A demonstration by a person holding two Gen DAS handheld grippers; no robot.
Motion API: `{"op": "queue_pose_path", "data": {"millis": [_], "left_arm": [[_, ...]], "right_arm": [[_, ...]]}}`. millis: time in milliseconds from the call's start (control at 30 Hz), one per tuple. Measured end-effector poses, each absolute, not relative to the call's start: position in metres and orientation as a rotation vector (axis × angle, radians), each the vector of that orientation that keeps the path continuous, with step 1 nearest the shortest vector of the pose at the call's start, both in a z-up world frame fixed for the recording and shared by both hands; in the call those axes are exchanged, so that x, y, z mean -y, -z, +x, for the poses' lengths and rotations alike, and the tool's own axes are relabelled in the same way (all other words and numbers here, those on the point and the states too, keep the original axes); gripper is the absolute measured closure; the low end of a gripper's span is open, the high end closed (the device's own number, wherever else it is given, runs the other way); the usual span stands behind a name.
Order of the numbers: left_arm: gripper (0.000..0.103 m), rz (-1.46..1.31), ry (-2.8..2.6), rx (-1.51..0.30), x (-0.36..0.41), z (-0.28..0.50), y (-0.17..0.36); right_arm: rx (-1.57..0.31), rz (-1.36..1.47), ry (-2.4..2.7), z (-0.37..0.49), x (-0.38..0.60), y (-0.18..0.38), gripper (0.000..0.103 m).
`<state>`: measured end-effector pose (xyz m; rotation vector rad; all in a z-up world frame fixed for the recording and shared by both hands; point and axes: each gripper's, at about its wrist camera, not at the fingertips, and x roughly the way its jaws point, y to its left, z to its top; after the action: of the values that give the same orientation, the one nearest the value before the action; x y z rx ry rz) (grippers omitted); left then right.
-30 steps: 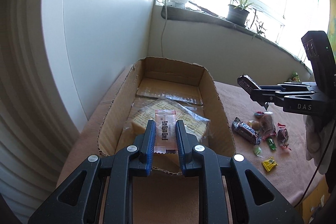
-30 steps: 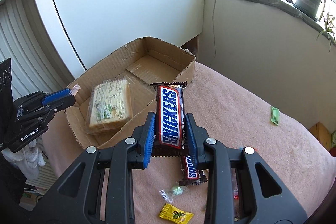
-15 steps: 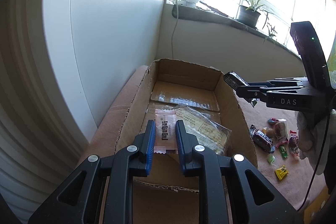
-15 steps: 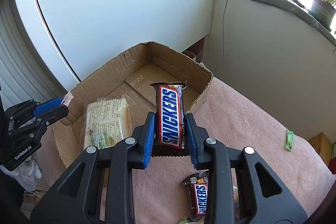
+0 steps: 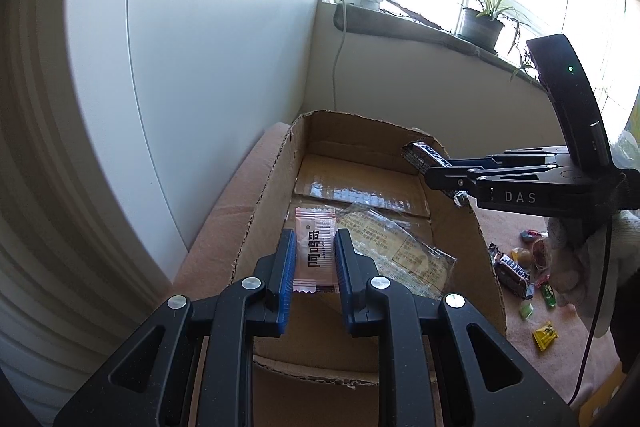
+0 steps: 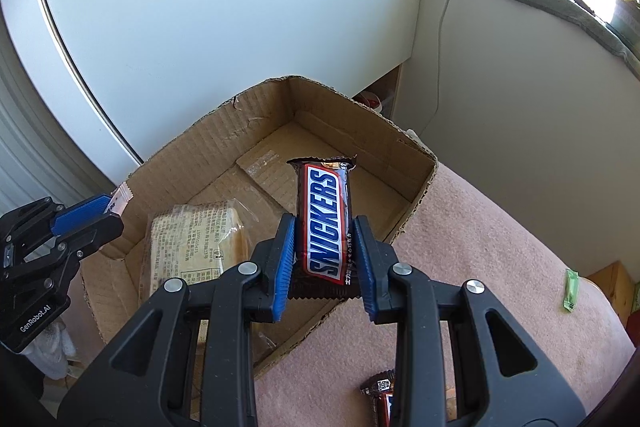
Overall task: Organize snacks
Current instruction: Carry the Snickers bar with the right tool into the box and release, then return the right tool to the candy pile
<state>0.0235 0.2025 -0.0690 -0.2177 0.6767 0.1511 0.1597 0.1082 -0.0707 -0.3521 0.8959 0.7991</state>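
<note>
**A:** Entry. Left gripper (image 5: 315,259) clamped on a pink sachet (image 5: 314,254), long axis along the fingers, held over the near end of the cardboard box (image 5: 264,195). Right gripper (image 6: 325,247) clamped on a Snickers bar (image 6: 326,225), also lengthwise along the fingers, top end pointing at the box's far wall.

**B:** Which one is closer to a drop?

**A:** My estimate: the left. Its sachet hangs inside the box outline, above the clear-wrapped cracker pack (image 5: 404,251) lying on the floor. In the right wrist view, the bar sits over the box's right wall, with bare floor ahead and to the left of it. Judged: right needs to travel forward-left before letting go.

**B:** Blind spots?

**A:** Height of either snack above the box floor cannot be read. The lower end of the bar is tucked behind the blue pads. In the left view only the bar's dark tip shows past the right gripper's fingers. Loose sweets (image 5: 524,267) on the pink tablecloth (image 6: 480,267) are too small to identify, apart from a second Snickers, cut off at the right view's lower edge.
</note>
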Motion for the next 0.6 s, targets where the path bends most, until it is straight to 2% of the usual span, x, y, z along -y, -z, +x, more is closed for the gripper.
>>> {"op": "queue_pose_path", "data": {"millis": [133, 200, 233, 267, 333, 367, 600], "left_arm": [[0.084, -0.219, -0.15, -0.68, -0.202, 0.026, 0.07], [0.081, -0.234, -0.155, -0.682, -0.204, 0.026, 0.07], [0.069, -0.243, -0.159, -0.681, -0.205, 0.026, 0.07], [0.058, -0.246, -0.164, -0.678, -0.206, 0.025, 0.069], [0.057, -0.245, -0.168, -0.671, -0.206, 0.024, 0.068], [0.057, -0.245, -0.168, -0.669, -0.206, 0.023, 0.067], [0.057, -0.242, -0.158, -0.659, -0.203, 0.018, 0.063]], "right_arm": [[-0.886, -0.354, -0.803, 0.16, -0.109, 0.07, 0.073], [-0.885, -0.357, -0.802, 0.159, -0.109, 0.068, 0.073], [-0.884, -0.36, -0.801, 0.159, -0.109, 0.068, 0.069], [-0.88, -0.361, -0.801, 0.158, -0.109, 0.068, 0.058], [-0.861, -0.364, -0.796, 0.156, -0.108, 0.066, 0.045], [-0.853, -0.364, -0.795, 0.155, -0.107, 0.064, 0.042], [-0.829, -0.37, -0.783, 0.151, -0.101, 0.058, 0.031]]}}
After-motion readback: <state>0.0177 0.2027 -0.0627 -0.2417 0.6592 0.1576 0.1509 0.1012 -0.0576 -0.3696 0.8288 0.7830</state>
